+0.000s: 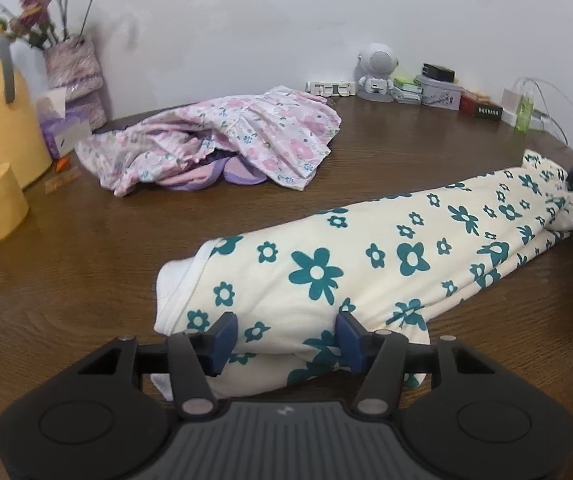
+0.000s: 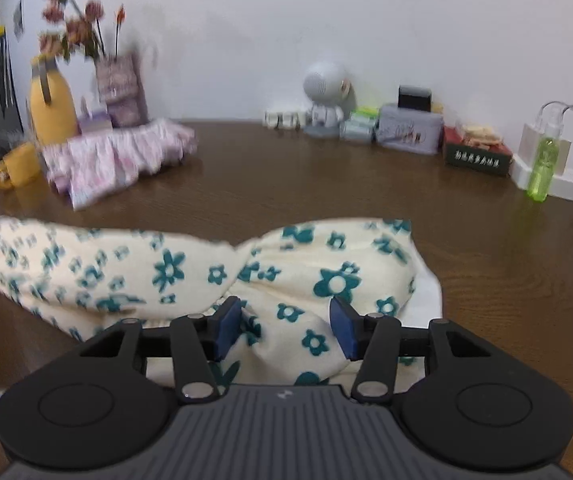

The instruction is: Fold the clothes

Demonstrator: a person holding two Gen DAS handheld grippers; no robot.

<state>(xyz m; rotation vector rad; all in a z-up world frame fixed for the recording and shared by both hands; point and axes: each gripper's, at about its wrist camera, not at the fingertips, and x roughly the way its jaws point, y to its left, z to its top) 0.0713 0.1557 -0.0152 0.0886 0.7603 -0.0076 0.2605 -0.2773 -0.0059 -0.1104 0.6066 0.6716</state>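
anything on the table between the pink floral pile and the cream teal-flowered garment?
Nothing: in the left wrist view only bare brown wooden table separates the crumpled pink floral clothing pile from the long folded cream garment with teal flowers.

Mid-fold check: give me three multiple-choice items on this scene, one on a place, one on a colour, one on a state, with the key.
1. Where does the pink floral garment lie?
A. near the yellow jug
B. beside the green bottle
C. on the floor

2. What colour are the flowers on the cream garment?
A. red
B. teal
C. black

3. How do the left gripper jaws stand?
A. clamped shut on fabric
B. apart, cloth between them
C. out of view

Key: 1 A, it lies at the table's jug end. 2 B, teal print throughout. 3 B, a clear gap shows between the blue pads.
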